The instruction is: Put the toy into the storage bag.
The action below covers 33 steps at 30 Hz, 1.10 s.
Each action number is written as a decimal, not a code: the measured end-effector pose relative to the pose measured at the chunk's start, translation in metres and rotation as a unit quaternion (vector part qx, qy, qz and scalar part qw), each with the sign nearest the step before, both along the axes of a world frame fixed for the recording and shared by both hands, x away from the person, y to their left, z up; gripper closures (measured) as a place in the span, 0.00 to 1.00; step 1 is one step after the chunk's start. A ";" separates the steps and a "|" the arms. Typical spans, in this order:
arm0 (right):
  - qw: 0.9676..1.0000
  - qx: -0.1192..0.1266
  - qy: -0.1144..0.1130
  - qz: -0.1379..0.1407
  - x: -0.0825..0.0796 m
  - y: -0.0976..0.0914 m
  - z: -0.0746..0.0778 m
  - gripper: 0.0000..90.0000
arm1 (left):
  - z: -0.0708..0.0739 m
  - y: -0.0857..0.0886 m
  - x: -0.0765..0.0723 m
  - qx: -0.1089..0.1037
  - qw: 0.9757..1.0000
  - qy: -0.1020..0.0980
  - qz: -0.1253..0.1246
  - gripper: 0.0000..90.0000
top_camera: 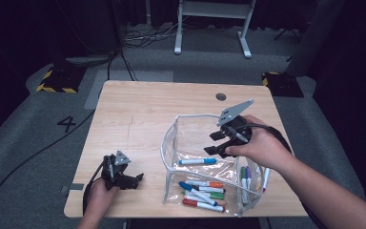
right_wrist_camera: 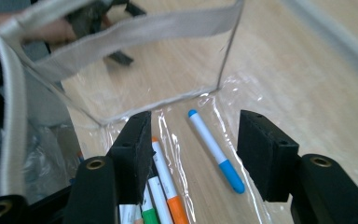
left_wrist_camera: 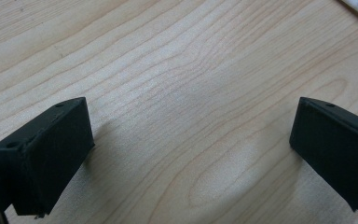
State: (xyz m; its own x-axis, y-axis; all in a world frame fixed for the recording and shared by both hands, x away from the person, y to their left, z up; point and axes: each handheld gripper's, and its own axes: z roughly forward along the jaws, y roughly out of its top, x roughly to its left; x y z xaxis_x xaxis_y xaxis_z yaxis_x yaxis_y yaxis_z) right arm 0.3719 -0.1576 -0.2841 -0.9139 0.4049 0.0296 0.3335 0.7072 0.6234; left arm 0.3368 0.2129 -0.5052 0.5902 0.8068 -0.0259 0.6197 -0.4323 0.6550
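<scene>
A clear plastic pouch (top_camera: pixel 169 138) with white trim stands open on the wooden table (top_camera: pixel 138 109), right of centre. Inside it a white marker with a blue cap (top_camera: pixel 198 161) lies alone, and several more coloured markers (top_camera: pixel 202 191) lie nearer the front edge. My right gripper (top_camera: pixel 212 143) hangs over the pouch's opening, open, with nothing between its jaws. In the right gripper view that gripper (right_wrist_camera: pixel 196 120) looks down on the blue-capped marker (right_wrist_camera: pixel 214 149) and an orange-capped one (right_wrist_camera: pixel 170 186). My left gripper (top_camera: pixel 136 180) rests at the front left of the table, open and empty, with bare wood between its fingers (left_wrist_camera: pixel 56 149).
A round cable hole (top_camera: pixel 221 96) sits near the table's far edge. Behind the table stand a white frame (top_camera: pixel 209 24), cables on the grey floor and two yellow-and-black striped bases (top_camera: pixel 57 78). Bare wood spans the table's left half.
</scene>
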 end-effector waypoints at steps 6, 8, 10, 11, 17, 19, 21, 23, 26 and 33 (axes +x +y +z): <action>0.998 0.038 -0.020 -0.041 -0.010 -0.039 0.029 0.52 | 0.000 0.000 0.000 0.000 1.000 0.000 0.000 0.00; 0.997 0.044 -0.022 -0.059 -0.013 -0.055 0.032 0.52 | 0.000 0.000 0.000 0.000 1.000 0.000 0.000 0.00; 0.995 0.050 -0.024 -0.078 -0.014 -0.072 0.034 0.52 | 0.000 0.000 0.000 0.000 1.000 0.000 0.000 0.00; 0.994 0.053 -0.025 -0.087 -0.015 -0.081 0.033 0.52 | 0.000 0.000 0.000 0.000 1.000 0.000 0.000 0.00; 0.987 0.063 -0.026 -0.147 -0.015 -0.129 0.028 0.52 | 0.000 0.000 0.000 0.000 1.000 0.000 0.000 0.00; 0.984 0.063 -0.026 -0.166 -0.015 -0.143 0.024 0.52 | 0.000 0.000 0.000 0.000 1.000 0.000 0.000 0.00; 0.980 0.065 -0.022 -0.185 -0.014 -0.157 0.018 0.52 | 0.000 0.000 0.000 -0.001 1.000 0.001 0.001 0.00; 0.978 0.060 -0.019 -0.201 -0.013 -0.168 0.010 0.52 | 0.000 0.000 0.001 0.001 1.000 0.001 0.001 0.00; 0.973 0.052 -0.013 -0.226 -0.010 -0.182 -0.005 0.51 | 0.000 0.001 0.001 0.002 1.000 -0.001 0.000 0.00; 0.963 0.031 0.004 -0.268 -0.003 -0.203 -0.051 0.51 | 0.000 0.001 0.001 0.003 1.000 -0.001 -0.002 0.00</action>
